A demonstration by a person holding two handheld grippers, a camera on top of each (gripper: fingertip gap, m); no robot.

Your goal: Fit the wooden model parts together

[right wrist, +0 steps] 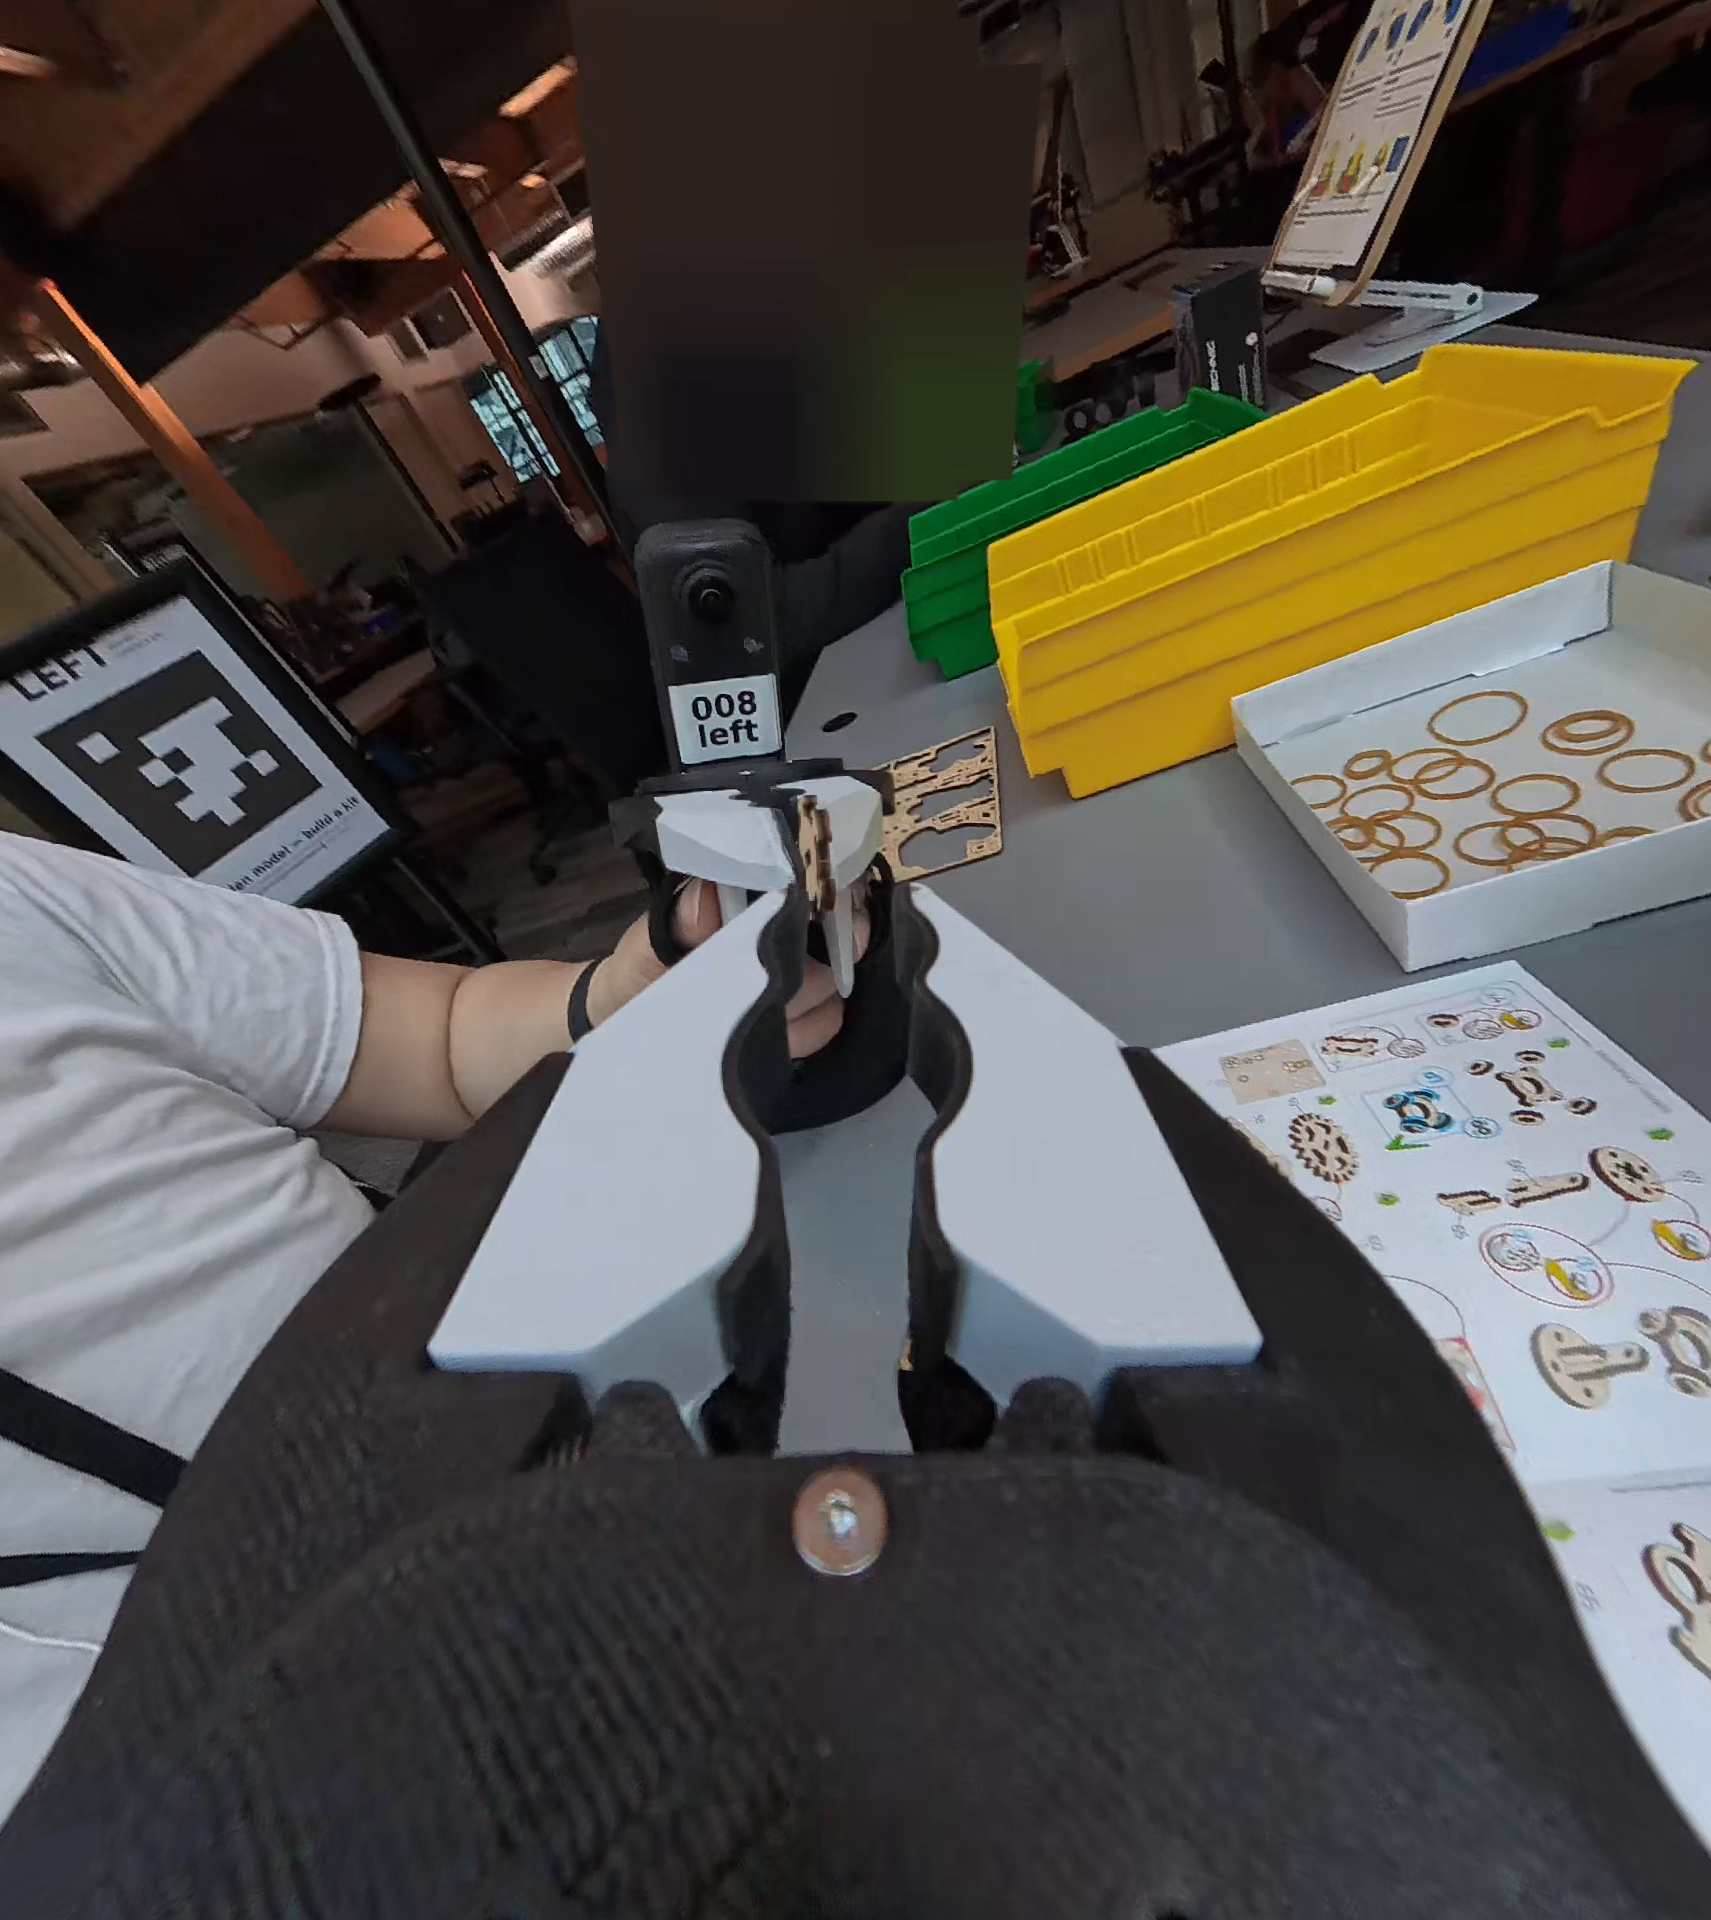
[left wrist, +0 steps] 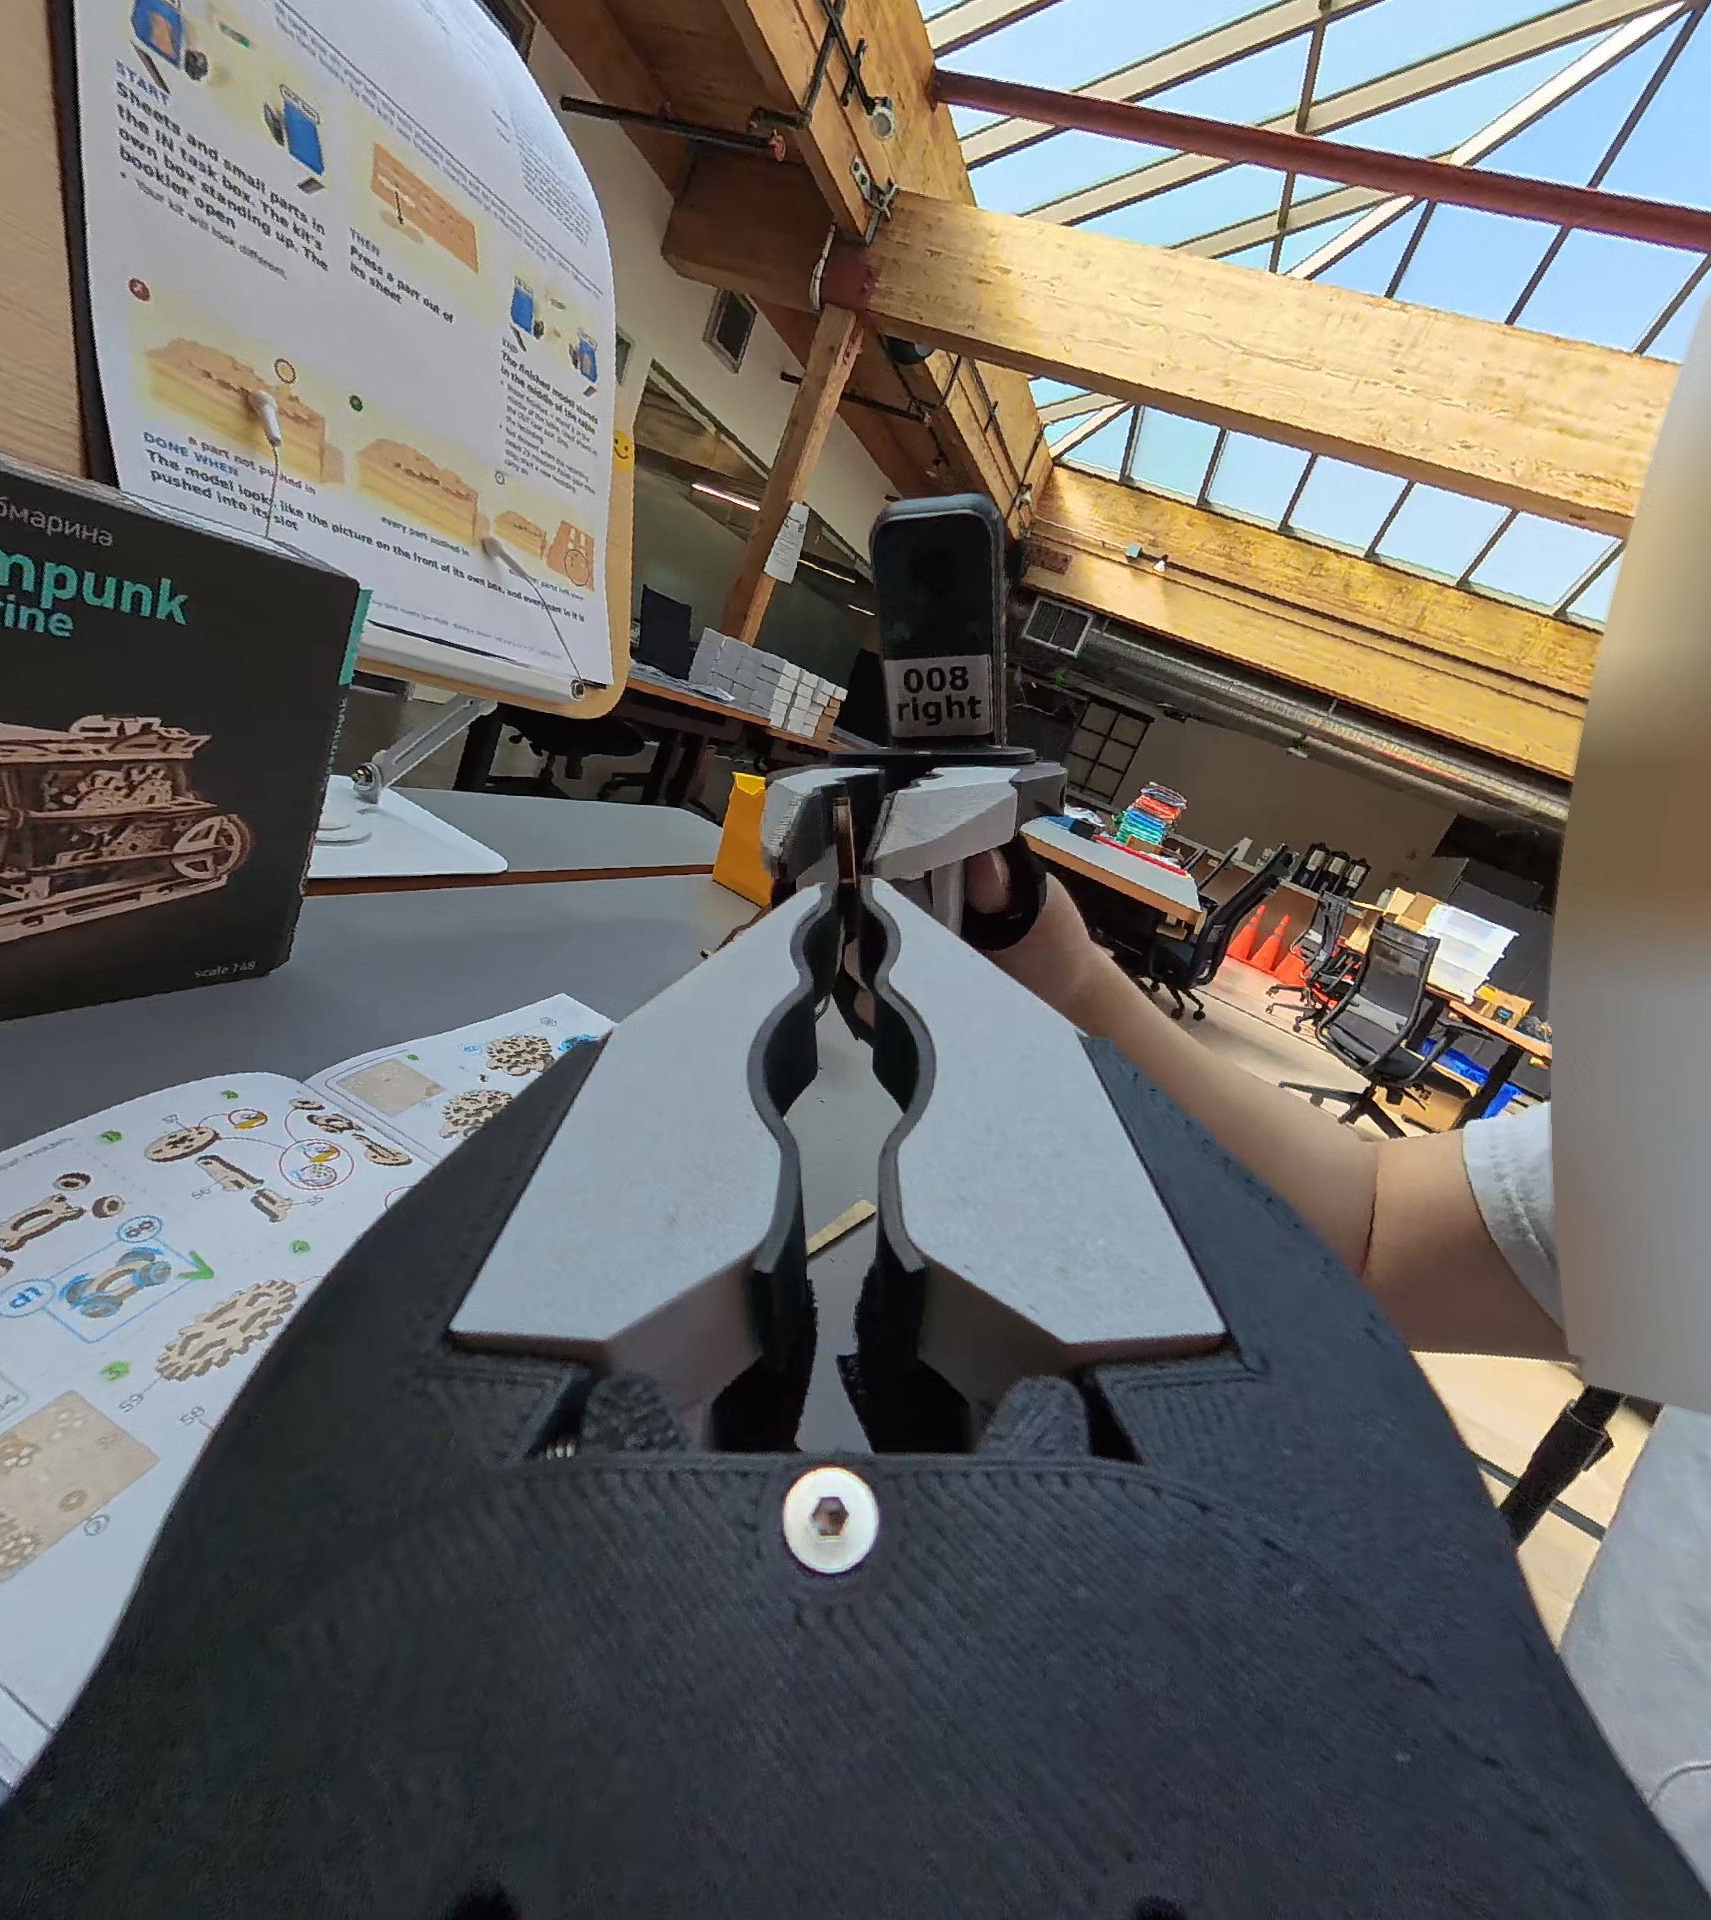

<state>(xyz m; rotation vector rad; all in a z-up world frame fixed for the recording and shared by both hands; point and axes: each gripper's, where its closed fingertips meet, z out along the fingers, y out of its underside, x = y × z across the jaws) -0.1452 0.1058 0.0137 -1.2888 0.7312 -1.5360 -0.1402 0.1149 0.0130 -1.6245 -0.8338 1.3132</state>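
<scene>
Nearest, my left gripper (left wrist: 851, 909): its grey fingers (left wrist: 664, 1143) run forward and draw almost together at the tips, pinching a small wooden part (right wrist: 815, 847) held clear of the grey table (right wrist: 1142, 914). From the left wrist view the part shows edge-on as a thin dark strip standing upright between the tips. From the right wrist view its pale face and notched, jigsaw-like edge are visible, closely flanked by the left gripper's two fingers. My right gripper (right wrist: 843, 909) meets the left tip to tip, its fingers either side of the same part. The gap between them looks a little wider than the part's thickness, so I cannot tell whether they clamp it or merely bracket it. I judge the part to be light, stiff and thin, laser-cut ply with dry, unslippery faces. Its fine tabs would probably snap under a twist, so it is best gripped flat on its two faces, away from the notches, and pressed straight in. Just beyond on the table lies the open instruction booklet (right wrist: 1516, 1195). Farther off are a cut-out wooden sheet (right wrist: 950, 805), a white tray (right wrist: 1516, 914) of wooden rings (right wrist: 1474, 717) and a yellow bin (right wrist: 1350, 540).
</scene>
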